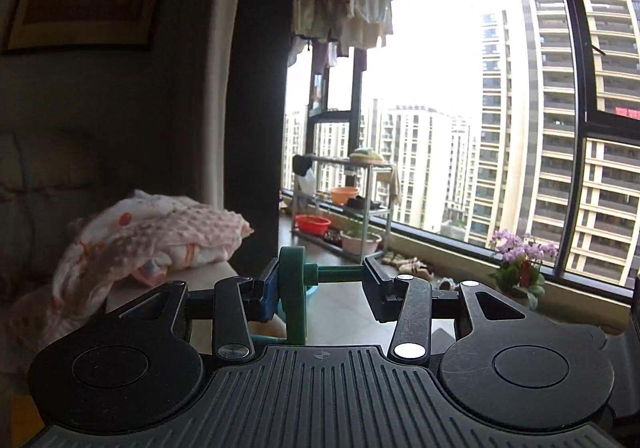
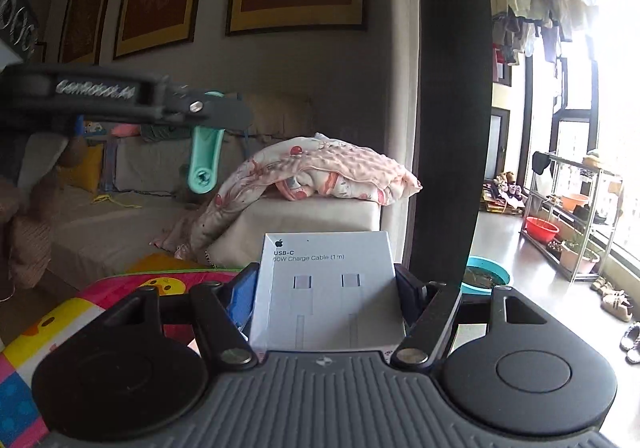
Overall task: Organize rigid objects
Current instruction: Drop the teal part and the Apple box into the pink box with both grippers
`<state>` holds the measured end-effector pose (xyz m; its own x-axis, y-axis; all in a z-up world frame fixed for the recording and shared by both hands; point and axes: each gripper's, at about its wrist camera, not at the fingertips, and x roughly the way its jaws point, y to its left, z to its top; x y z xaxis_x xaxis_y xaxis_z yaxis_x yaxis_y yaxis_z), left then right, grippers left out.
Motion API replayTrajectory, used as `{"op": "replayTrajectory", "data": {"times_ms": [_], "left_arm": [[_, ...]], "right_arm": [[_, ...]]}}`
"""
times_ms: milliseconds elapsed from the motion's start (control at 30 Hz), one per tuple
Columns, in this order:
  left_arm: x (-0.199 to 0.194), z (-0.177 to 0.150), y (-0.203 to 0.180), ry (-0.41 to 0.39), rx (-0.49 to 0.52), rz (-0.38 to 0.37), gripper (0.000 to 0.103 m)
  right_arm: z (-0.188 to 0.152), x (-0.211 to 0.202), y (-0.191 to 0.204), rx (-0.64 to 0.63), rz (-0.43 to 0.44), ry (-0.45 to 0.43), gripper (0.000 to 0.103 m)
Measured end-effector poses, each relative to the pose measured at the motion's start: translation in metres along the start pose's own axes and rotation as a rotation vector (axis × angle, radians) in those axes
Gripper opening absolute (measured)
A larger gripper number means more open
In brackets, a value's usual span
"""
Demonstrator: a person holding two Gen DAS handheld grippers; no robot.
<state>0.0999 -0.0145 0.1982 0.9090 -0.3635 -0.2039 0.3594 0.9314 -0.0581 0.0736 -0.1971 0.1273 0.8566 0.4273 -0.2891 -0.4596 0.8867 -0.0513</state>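
In the left wrist view my left gripper (image 1: 325, 282) is shut on a green plastic tool (image 1: 294, 298). The tool's round disc lies against the blue left pad, and its rod reaches across to the right finger. The right wrist view shows that same gripper (image 2: 208, 114) from the side at the upper left, with the teal tool (image 2: 203, 164) hanging below it. My right gripper (image 2: 326, 290) is shut on a white USB-C charge cable box (image 2: 326, 272). The box stands upright with a finger against each side.
A beige sofa (image 2: 132, 216) carries a pink dotted blanket (image 2: 320, 172). A bright play mat (image 2: 60, 324) lies at the lower left. A dark pillar (image 2: 452, 108) stands in the middle. On the floor by the window are a teal basin (image 2: 486, 276), a metal rack (image 1: 352, 208) with basins, and potted flowers (image 1: 520, 264).
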Motion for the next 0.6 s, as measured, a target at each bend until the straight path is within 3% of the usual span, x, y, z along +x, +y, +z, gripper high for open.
{"op": "replayTrajectory", "data": {"times_ms": [133, 267, 333, 433, 600], "left_arm": [[0.05, -0.005, 0.023, 0.041, -0.098, 0.012, 0.048], [0.083, -0.036, 0.048, 0.171, -0.201, 0.002, 0.048], [0.075, -0.054, 0.058, 0.175, -0.226, 0.026, 0.047], [0.055, -0.071, 0.06, 0.188, -0.187, 0.071, 0.047], [-0.007, -0.115, 0.045, 0.295, -0.133, 0.148, 0.047]], "right_arm": [[-0.005, 0.032, 0.004, 0.004, 0.012, 0.038, 0.069], [-0.018, 0.066, 0.005, 0.033, 0.078, 0.107, 0.069], [-0.029, 0.071, 0.006, 0.042, 0.076, 0.152, 0.07], [-0.05, 0.06, 0.007, 0.044, 0.104, 0.176, 0.073], [-0.082, 0.039, 0.009, 0.038, 0.072, 0.247, 0.075]]}}
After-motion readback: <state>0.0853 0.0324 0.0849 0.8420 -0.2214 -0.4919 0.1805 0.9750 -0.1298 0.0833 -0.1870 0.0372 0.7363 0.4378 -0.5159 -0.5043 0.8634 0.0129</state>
